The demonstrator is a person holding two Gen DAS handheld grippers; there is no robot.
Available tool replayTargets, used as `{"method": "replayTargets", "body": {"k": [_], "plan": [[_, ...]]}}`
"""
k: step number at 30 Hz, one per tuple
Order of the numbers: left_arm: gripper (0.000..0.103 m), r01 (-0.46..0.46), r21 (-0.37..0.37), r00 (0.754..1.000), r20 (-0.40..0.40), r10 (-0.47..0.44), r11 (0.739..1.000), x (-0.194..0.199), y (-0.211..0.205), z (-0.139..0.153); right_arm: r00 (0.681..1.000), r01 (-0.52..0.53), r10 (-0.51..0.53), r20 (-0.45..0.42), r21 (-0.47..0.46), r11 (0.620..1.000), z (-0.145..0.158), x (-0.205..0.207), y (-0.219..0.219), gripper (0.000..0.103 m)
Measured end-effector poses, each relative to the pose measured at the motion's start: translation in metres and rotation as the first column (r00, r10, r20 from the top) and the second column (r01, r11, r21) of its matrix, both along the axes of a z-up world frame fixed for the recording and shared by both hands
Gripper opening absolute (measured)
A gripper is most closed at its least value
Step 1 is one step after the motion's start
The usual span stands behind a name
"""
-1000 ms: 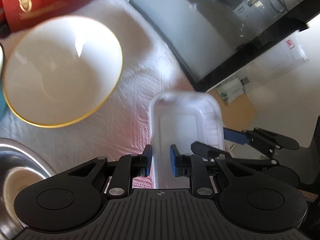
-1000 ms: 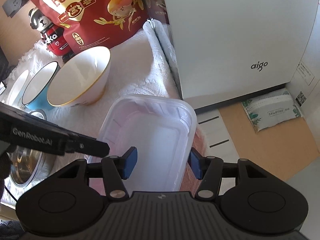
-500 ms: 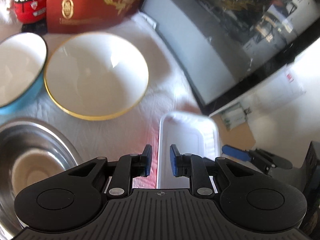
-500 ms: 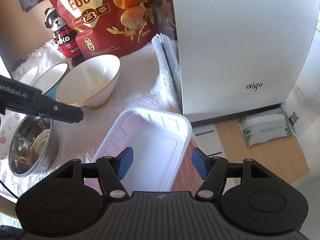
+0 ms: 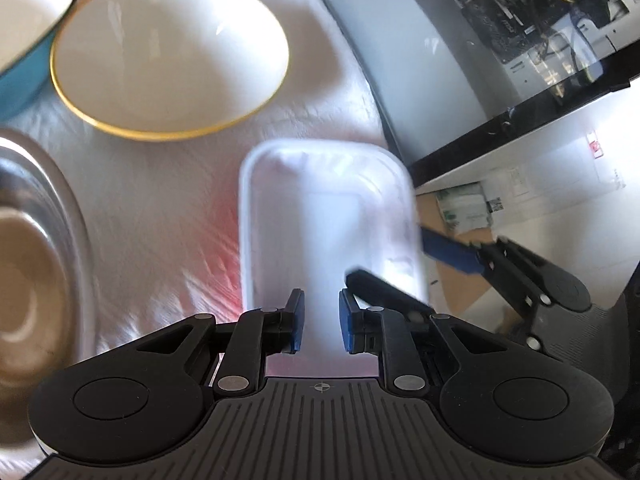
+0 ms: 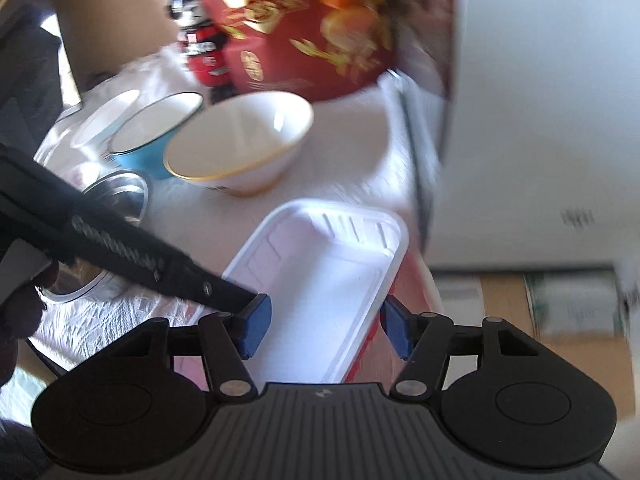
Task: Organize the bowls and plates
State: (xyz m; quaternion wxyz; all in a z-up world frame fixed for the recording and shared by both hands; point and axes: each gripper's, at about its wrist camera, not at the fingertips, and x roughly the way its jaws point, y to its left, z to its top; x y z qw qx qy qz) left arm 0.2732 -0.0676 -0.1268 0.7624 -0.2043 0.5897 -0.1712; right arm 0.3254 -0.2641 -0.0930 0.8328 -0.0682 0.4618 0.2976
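Observation:
A white rectangular plastic container (image 5: 328,208) lies on the white cloth near the table's right edge. My left gripper (image 5: 322,326) is at its near end, and its narrow jaws are closing on the container's rim. The right gripper (image 6: 326,334) straddles the container (image 6: 320,280): one finger is inside the right wall and one outside. Its jaws are closing, but the pads stand off the wall. Behind the container sit a gold-rimmed white bowl (image 5: 168,52), a blue bowl (image 6: 156,136) and a steel bowl (image 5: 32,260).
A white computer case (image 6: 540,120) with a glass side stands close on the right. Red food packaging (image 6: 320,20) and a small figure bottle (image 6: 200,40) line the back. Past the table edge are the floor and a packet (image 5: 464,208). A hand (image 6: 24,312) is at the left.
Both grippers have rolled. The left gripper has shifted along the container and its jaws have narrowed. The right jaws widened, then came in a little. The container stays on the cloth.

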Motion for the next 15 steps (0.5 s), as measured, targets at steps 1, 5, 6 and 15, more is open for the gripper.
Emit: {"method": "replayTargets", "body": {"k": [1, 5, 6, 15], "plan": [[0.019, -0.013, -0.008, 1.000, -0.002, 0.013, 1.000, 0.000, -0.001, -0.001, 1.000, -0.013, 0.013, 0.020, -0.016, 1.000, 0.001, 0.001, 0.003, 0.062], [0.019, -0.020, -0.051, 1.000, 0.022, 0.021, 0.998, -0.004, -0.003, 0.004, 0.998, 0.016, -0.010, 0.067, -0.078, 0.997, 0.004, 0.005, -0.001, 0.062], [0.020, -0.020, -0.055, 0.999, 0.040, 0.022, 0.998, -0.006, -0.003, 0.008, 0.998, 0.031, -0.026, 0.064, -0.083, 0.996, 0.004, 0.005, -0.005, 0.062], [0.020, -0.015, -0.055, 0.964, 0.264, 0.029, 0.998, -0.035, 0.045, 0.061, 0.985, 0.171, -0.171, 0.016, -0.009, 0.985, 0.032, -0.003, -0.013, 0.067]]}}
